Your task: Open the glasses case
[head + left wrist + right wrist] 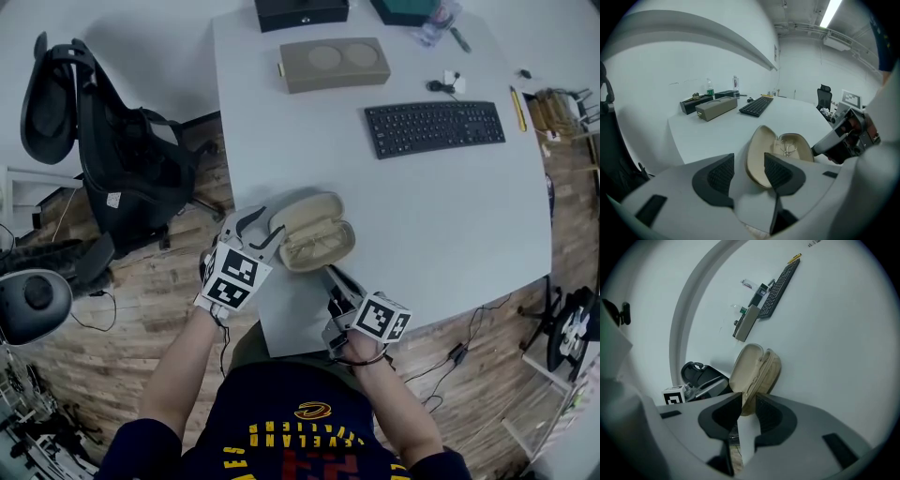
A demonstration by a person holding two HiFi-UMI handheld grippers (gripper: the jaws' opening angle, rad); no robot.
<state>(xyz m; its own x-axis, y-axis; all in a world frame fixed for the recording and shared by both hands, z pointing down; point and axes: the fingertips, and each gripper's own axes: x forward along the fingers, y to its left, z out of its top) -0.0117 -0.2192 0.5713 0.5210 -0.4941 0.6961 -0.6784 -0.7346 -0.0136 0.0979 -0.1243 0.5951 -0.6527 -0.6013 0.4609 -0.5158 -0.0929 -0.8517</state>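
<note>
As far as I can see, case: glasses case (312,239) already lying wide open, glasses (788,147) inside, right at both claw tips.
Left claw: left gripper (749,163) jaws apart, lid edge between them, not squeezed.
Right claw: right gripper (747,403) looks pinched on the case's near end.
Risk: I'd worry that a tug from the right claw drags it off the table (450,216) edge just below.
</note>
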